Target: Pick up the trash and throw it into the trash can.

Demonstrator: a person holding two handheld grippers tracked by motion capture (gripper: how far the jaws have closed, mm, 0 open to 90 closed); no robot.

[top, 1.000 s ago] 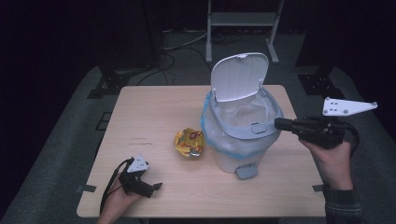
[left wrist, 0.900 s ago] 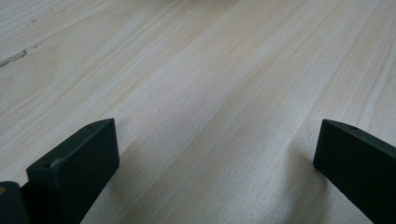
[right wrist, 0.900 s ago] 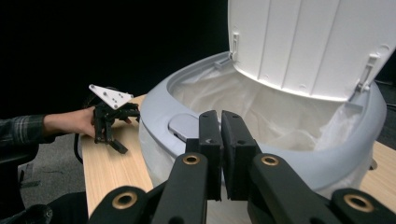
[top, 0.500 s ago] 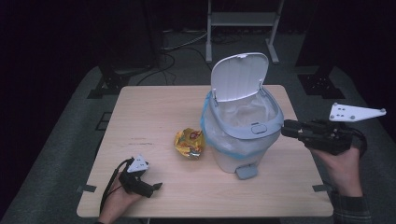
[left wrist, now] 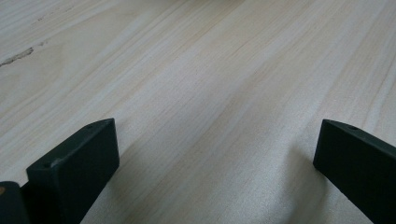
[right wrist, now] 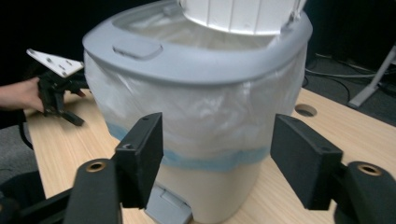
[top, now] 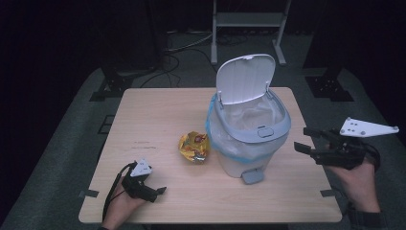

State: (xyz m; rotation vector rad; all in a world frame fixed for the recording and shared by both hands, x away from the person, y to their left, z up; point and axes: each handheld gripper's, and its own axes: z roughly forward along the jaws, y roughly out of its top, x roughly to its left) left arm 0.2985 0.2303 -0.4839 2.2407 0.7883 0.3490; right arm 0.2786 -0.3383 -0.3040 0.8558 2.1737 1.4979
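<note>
**A:** where's everything sitting right now?

**B:** From my seat, the bin (top: 249, 134) stands on the table (top: 158, 115) toward its right edge, lid (top: 245, 78) flipped upright and a plastic liner (right wrist: 201, 116) folded over its grey rim. The crumpled yellow wrapper (top: 194, 146) lies on the wood just left of the bin's base, near the middle of the table.

**A:** and the grippers?

**B:** My right gripper (top: 304, 139) hangs off the table's right edge, pointed at the bin's side. Its jaws have just been opening, nothing's between them, and they're apart from the bin. In the right gripper view the bin fills the space beyond the jaws, pedal (right wrist: 169, 209) at the bottom.

**A:** left one?

**B:** My left gripper (top: 160, 190) rests near the front left corner, released, jaws wide over bare wood, well apart from the wrapper.
</note>
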